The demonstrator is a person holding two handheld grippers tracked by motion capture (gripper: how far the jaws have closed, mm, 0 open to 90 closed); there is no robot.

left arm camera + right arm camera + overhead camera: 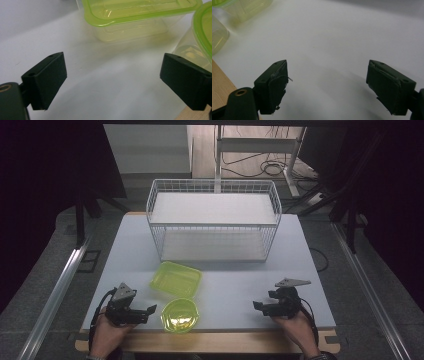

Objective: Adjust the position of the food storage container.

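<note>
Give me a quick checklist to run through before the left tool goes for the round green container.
1. Left tool jaws open, nothing between them: ok.
2. Right tool open and well away from the containers: ok.
3. Round container upright on the table, just beside the left tool: ok.
4. Rectangular container apart from the round one: cannot tell, they sit very close.
5. Wire basket free for placing: ok.
6. Round container's lid fully pressed down: cannot tell.

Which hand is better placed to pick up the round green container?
Left. The left gripper sits open right beside the round container, while the right gripper is well across the table.
</note>
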